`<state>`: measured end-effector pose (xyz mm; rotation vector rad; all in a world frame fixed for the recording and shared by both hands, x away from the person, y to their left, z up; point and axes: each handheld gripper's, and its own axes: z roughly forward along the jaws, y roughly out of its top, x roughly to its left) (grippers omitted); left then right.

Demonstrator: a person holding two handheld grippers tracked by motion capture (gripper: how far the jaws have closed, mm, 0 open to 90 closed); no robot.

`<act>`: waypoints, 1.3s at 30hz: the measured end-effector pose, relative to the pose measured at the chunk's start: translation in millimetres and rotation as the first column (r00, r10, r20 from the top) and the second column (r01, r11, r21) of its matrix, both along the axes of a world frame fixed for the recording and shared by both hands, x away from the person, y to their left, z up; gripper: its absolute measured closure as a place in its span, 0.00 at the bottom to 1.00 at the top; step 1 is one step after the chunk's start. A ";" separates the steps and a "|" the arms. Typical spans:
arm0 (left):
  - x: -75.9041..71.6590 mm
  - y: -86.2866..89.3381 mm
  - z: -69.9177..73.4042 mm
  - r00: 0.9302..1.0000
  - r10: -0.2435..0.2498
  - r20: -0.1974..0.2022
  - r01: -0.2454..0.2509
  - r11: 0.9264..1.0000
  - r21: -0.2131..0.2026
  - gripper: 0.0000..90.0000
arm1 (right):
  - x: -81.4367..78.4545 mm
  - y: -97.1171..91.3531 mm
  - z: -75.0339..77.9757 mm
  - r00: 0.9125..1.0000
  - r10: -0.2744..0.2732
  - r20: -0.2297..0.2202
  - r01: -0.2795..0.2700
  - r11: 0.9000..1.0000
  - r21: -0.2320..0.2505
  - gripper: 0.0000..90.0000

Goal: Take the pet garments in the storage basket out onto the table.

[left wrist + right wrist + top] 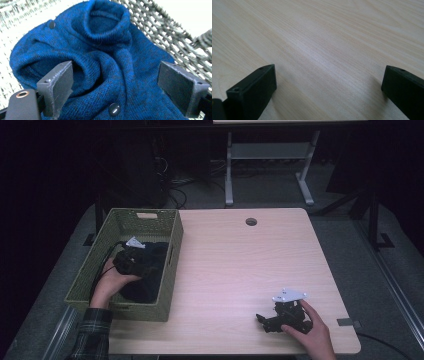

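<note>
Two hands come in from the near edge of the table (pixel 240 270). At about 5 o'clock on the table, the right hand (pixel 315 332) holds the right gripper (pixel 265 317) low over the wood. In the right gripper view its jaws stand wide apart, and between them is just bare table (pixel 324 50). It holds nothing.

Over at 9 o'clock sits a green basket (pixel 170 285) with woven walls full of little holes. It stands on the left side of the table, and its left part hangs past the table edge. A slot for a handle shows in its far wall.

Inside the basket lies a blue sweater (pixel 107 62), all bunched up. From above it looks very dark (pixel 150 270). It fills the middle and near part of the basket. In the left gripper view you can see its rolled neck at 12 o'clock, and dark round buttons (pixel 114 108) on the knit. The basket wall (pixel 160 27) runs just beside it at 2 o'clock.

The left hand (pixel 110 282) reaches into the basket with the left gripper (pixel 145 262). Its jaws are wide open, one on each side of a fold of the sweater. They are right down at the wool, but they do not pinch it.
</note>
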<state>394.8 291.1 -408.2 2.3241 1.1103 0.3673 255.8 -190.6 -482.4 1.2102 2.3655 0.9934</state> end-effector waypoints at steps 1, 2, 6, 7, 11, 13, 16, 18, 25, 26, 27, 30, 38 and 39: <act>0.6 -0.2 -2.6 1.000 -0.001 -0.015 0.001 1.000 0.007 0.15 | 0.0 -0.1 0.0 1.000 0.000 0.000 0.000 1.000 -0.001 0.00; 1.1 -1.0 -5.7 0.999 -0.002 -0.033 0.002 1.000 0.015 0.15 | 0.0 0.0 0.0 1.000 0.000 0.000 0.000 1.000 0.000 0.00; 1.9 -3.7 -13.1 0.998 -0.001 -0.059 0.004 0.999 0.053 0.15 | 0.0 0.0 0.0 1.000 0.000 0.000 0.000 1.000 0.000 0.00; 1.8 -4.3 -13.9 0.998 0.000 -0.059 0.003 0.998 0.059 0.15 | 0.0 0.0 0.0 1.000 0.001 0.001 -0.001 1.000 -0.001 0.00; 2.8 -6.0 -19.5 0.997 0.003 -0.079 0.005 0.995 0.097 0.16 | 0.0 0.0 0.0 1.000 0.001 0.000 -0.001 1.000 0.000 0.00; 3.5 -6.9 -21.3 0.996 0.002 -0.089 0.008 0.994 0.107 0.16 | 0.0 0.1 0.0 1.000 0.001 -0.001 -0.001 1.000 0.000 0.00; 3.8 -8.1 -22.8 0.994 0.004 -0.107 0.009 0.993 0.118 0.16 | 0.0 0.1 0.0 1.000 0.001 -0.001 -0.001 1.000 0.000 0.00; 4.2 -7.8 -23.0 0.992 0.022 -0.125 -0.006 0.992 0.123 0.21 | 0.0 0.1 0.0 1.000 0.001 -0.001 -0.001 1.000 0.000 0.00; 4.1 -1.7 -14.6 0.983 0.067 -0.169 -0.054 0.995 0.082 0.69 | 0.1 0.2 0.0 1.000 0.002 -0.001 -0.002 1.000 0.000 0.00; 4.4 -0.7 -13.4 0.982 0.074 -0.171 -0.061 0.995 0.080 0.71 | 0.1 0.2 0.0 1.000 0.002 -0.001 -0.002 1.000 0.000 0.00; 4.7 0.4 -12.1 0.981 0.080 -0.174 -0.069 0.995 0.067 0.71 | 0.1 0.2 0.0 1.000 0.002 -0.001 -0.002 1.000 0.000 0.00; 4.4 4.1 -6.8 0.982 0.089 -0.167 -0.083 0.996 0.039 0.72 | 0.1 0.2 0.0 1.000 0.001 -0.001 -0.001 1.000 0.001 0.00; 0.7 15.4 9.7 0.989 0.100 -0.113 -0.107 0.992 -0.059 0.71 | 0.1 0.1 0.0 1.000 0.002 -0.001 -0.002 1.000 0.001 0.00; -0.1 16.9 11.4 0.988 0.109 -0.105 -0.117 0.990 -0.074 0.71 | 0.1 0.2 0.1 1.000 0.002 -0.002 -0.002 1.000 0.001 0.00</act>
